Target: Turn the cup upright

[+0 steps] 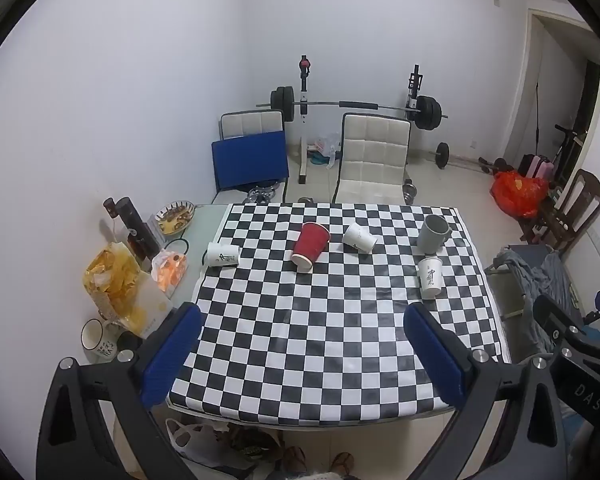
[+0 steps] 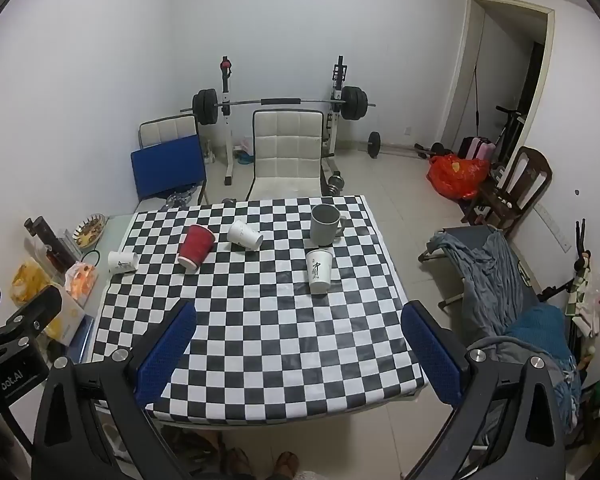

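On the checkered tablecloth [image 1: 320, 332] [image 2: 260, 320] a red paper cup [image 1: 310, 246] [image 2: 196, 246] lies on its side. A white paper cup [image 1: 359, 237] [image 2: 244, 235] lies on its side beside it, and another [image 1: 222, 255] [image 2: 122, 262] lies at the cloth's left edge. A white paper cup with dark lettering [image 1: 430, 277] [image 2: 319, 270] and a grey mug [image 1: 432, 233] [image 2: 325, 224] stand upright at the right. My left gripper [image 1: 300, 324] and right gripper [image 2: 300, 320] are open and empty above the near part of the table.
Snack bags [image 1: 116, 288], a dark bottle [image 1: 134, 224], a bowl [image 1: 175, 216] and a mug [image 1: 96, 338] crowd the table's left side. Chairs [image 1: 374, 160] and a barbell rack [image 1: 356, 106] stand behind. A cot with clothes [image 2: 500, 272] is at the right.
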Tool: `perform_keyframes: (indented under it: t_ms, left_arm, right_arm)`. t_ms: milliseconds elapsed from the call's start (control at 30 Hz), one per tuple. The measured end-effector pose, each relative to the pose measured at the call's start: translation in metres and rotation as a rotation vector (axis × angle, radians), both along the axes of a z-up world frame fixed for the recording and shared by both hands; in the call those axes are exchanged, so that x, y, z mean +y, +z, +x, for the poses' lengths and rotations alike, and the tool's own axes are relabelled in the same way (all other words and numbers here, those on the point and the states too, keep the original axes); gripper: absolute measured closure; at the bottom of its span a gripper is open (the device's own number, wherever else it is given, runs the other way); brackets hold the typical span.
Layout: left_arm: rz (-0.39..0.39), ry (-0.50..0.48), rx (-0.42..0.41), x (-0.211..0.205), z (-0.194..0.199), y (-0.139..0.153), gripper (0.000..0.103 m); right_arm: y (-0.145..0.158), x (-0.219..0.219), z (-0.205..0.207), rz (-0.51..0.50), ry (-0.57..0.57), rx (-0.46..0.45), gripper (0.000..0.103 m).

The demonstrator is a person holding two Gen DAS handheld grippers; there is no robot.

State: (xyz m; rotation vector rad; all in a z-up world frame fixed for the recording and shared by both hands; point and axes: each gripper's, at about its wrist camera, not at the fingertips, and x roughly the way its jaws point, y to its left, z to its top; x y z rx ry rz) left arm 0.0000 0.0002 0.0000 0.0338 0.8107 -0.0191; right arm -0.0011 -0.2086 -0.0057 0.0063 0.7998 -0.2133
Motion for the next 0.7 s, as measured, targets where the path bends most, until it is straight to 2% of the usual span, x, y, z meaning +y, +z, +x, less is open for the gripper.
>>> perform_keyframes:
  t_ms: [700]
  left_arm:
    - [0.004,0.002,-0.016,0.0,-0.002,0.011,0.0]
  right_arm:
    - [0.002,-0.001,-0.001,0.007,0.002,0.003,0.0]
